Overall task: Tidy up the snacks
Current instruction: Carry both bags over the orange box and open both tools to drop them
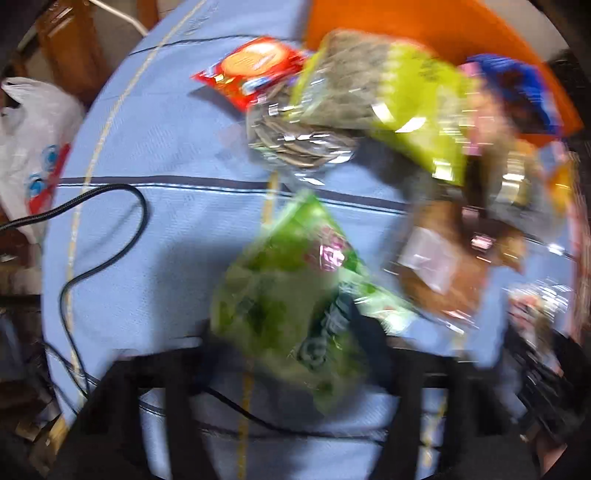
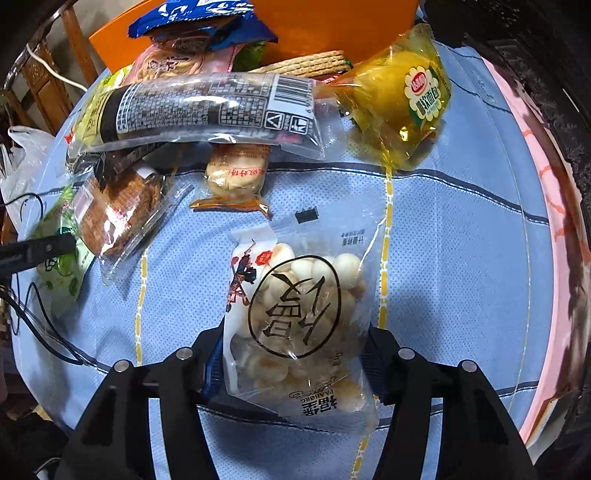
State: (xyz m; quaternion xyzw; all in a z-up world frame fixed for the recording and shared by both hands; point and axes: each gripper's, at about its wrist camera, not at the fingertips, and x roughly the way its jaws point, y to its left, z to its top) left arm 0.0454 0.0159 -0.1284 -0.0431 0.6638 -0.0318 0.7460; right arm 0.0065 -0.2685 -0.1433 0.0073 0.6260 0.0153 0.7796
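Observation:
The left wrist view is blurred. In it a green snack packet (image 1: 291, 295) hangs above the blue tablecloth (image 1: 155, 147) between the dark fingers of my left gripper (image 1: 295, 343), which is shut on it. From the right wrist view, the left gripper's finger (image 2: 37, 249) shows at the left edge, against the same green packet (image 2: 62, 266). A clear bag of small round white biscuits (image 2: 299, 317) lies flat on the cloth (image 2: 461, 240). My right gripper (image 2: 293, 339) straddles its lower half, open, with the pads close to the bag's sides.
A heap of snacks lies beyond: red packet (image 1: 251, 70), seed bag (image 1: 295, 136), lime packet (image 1: 399, 96), brown cake (image 2: 118, 214), long black-labelled pack (image 2: 207, 107), yellow packet (image 2: 406, 99), blue packet (image 2: 199, 18). Behind stands an orange tray (image 2: 332, 26). A black cable (image 1: 110, 229) crosses the left.

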